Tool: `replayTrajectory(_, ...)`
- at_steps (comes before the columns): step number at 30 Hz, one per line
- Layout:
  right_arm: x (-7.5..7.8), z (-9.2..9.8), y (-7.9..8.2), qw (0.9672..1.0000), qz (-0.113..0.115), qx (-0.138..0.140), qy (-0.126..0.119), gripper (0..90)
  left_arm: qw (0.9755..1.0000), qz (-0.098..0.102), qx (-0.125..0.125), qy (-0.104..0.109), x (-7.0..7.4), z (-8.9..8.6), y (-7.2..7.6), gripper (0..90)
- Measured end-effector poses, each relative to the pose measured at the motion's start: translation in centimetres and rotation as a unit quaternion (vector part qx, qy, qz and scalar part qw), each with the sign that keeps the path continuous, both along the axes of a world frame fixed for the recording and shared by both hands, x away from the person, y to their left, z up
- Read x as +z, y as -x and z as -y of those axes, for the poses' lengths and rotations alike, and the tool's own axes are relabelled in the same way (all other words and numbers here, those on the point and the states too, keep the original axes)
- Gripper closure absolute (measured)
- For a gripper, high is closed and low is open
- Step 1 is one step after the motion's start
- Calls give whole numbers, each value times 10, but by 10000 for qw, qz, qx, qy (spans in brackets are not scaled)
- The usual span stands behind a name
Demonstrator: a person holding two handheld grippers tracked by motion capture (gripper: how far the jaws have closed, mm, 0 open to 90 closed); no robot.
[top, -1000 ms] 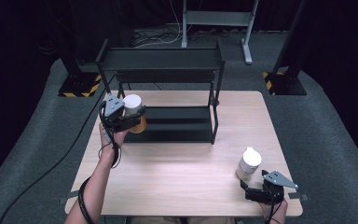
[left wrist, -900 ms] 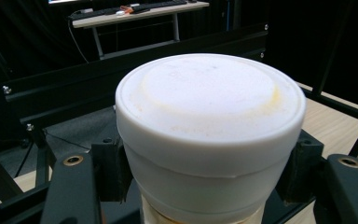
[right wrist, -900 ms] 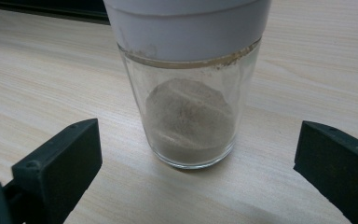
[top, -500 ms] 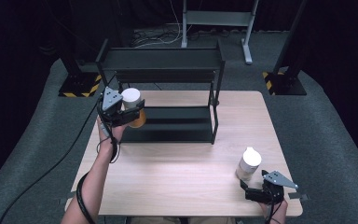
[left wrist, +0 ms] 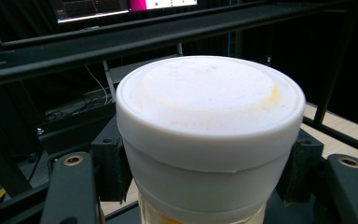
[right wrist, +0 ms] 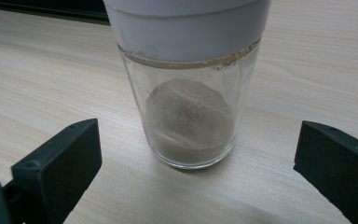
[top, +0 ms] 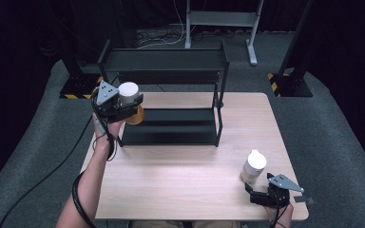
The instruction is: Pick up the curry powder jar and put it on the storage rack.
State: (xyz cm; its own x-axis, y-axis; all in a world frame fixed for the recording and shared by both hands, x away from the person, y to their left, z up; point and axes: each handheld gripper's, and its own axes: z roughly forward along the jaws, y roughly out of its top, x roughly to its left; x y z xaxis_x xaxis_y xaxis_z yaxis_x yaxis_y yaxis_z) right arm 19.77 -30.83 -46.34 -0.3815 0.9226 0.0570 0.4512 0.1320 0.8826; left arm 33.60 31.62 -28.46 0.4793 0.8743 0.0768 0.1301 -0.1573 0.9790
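My left gripper (top: 129, 105) is shut on a jar with a white lid and orange contents (top: 130, 96), held in the air at the left end of the black two-level shelf (top: 166, 61). In the left gripper view the jar's white lid (left wrist: 209, 112) sits between the two black pads, with the shelf's top rail behind it. My right gripper (top: 255, 192) rests low at the table's front right, open. Just ahead of it stands a glass jar of grey-brown powder (right wrist: 191, 116) with a white lid (top: 254, 164), upright on the wood and untouched by the jaws.
The wooden table (top: 180, 190) carries the black shelf at its back half, with an open lower deck (top: 171, 126). Black stands and yellow-striped feet (top: 285, 83) sit on the grey floor behind. A cable (top: 38, 175) trails off left.
My left gripper has risen with the orange jar, now level with the shelf's upper part. The right gripper and the powder jar have stayed put.
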Motion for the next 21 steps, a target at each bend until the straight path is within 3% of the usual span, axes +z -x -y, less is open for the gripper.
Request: replayTrajectory(21, 0, -1, 0, 10000, 5, -11, 14, 0, 9998, 171, -5, -69, 30, -1, 1, 338)
